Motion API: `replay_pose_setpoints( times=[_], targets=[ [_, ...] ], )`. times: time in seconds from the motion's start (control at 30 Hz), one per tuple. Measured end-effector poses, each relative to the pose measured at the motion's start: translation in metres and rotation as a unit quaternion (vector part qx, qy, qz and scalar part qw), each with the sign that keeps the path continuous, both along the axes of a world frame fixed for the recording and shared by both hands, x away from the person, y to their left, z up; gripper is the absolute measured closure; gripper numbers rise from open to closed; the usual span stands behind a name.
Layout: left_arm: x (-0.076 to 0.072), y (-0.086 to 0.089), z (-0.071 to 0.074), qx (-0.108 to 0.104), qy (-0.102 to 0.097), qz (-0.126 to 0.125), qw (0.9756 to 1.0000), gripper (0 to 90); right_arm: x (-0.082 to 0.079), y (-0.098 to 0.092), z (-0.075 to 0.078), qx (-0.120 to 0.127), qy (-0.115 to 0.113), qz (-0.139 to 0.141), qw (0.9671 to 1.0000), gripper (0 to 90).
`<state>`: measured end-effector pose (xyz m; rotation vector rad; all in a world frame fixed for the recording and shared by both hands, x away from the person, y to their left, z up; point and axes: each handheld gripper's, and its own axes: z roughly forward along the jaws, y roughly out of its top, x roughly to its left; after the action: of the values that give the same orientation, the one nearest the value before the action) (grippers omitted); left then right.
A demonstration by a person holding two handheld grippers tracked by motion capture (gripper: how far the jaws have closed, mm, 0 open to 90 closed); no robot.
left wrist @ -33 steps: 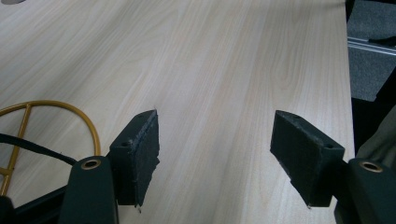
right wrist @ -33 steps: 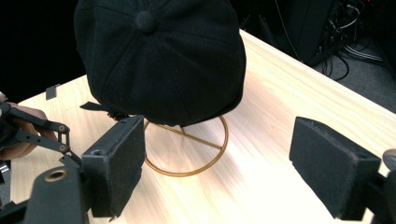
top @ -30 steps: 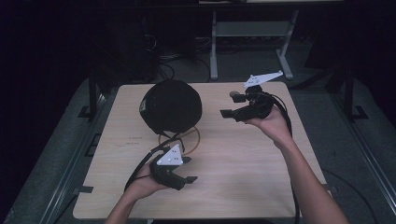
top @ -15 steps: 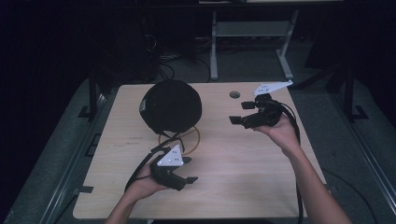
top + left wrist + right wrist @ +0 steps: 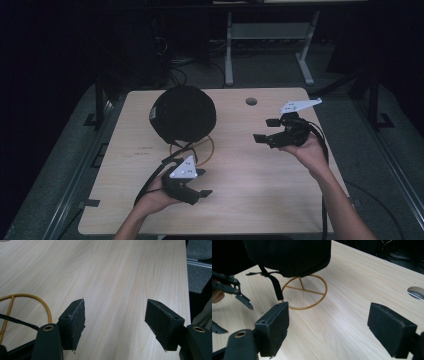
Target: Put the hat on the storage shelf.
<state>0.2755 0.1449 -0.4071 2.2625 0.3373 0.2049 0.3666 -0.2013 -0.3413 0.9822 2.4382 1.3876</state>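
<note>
Lowered, the right gripper [image 5: 265,130] gapes beside the black cap [image 5: 183,113].

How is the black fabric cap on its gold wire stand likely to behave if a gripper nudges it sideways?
The black fabric cap would probably give and slide off, since it merely drapes over the stand with a strap hanging loose. The thin gold wire stand looks light, with a narrow ring base on smooth wood, so it may skid or tip.

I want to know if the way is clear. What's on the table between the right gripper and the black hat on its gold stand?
Just bare wooden table, seen in the high view, between the right gripper and the black hat.
</note>
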Motion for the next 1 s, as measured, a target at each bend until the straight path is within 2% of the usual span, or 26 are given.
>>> replay_pose_setpoints(
  times=[0.33,1.0],
  targets=[
    [-0.001,-0.001,-0.001,-0.001,0.004,0.001,1.0,32.1,-0.013,-0.016,-0.012,-0.002,0.002,-0.008,1.0,17.0],
    [-0.002,-0.003,-0.003,0.001,0.004,0.005,1.0,27.5,-0.038,-0.046,-0.039,0.005,0.02,-0.031,0.9993,17.0]
  ],
)
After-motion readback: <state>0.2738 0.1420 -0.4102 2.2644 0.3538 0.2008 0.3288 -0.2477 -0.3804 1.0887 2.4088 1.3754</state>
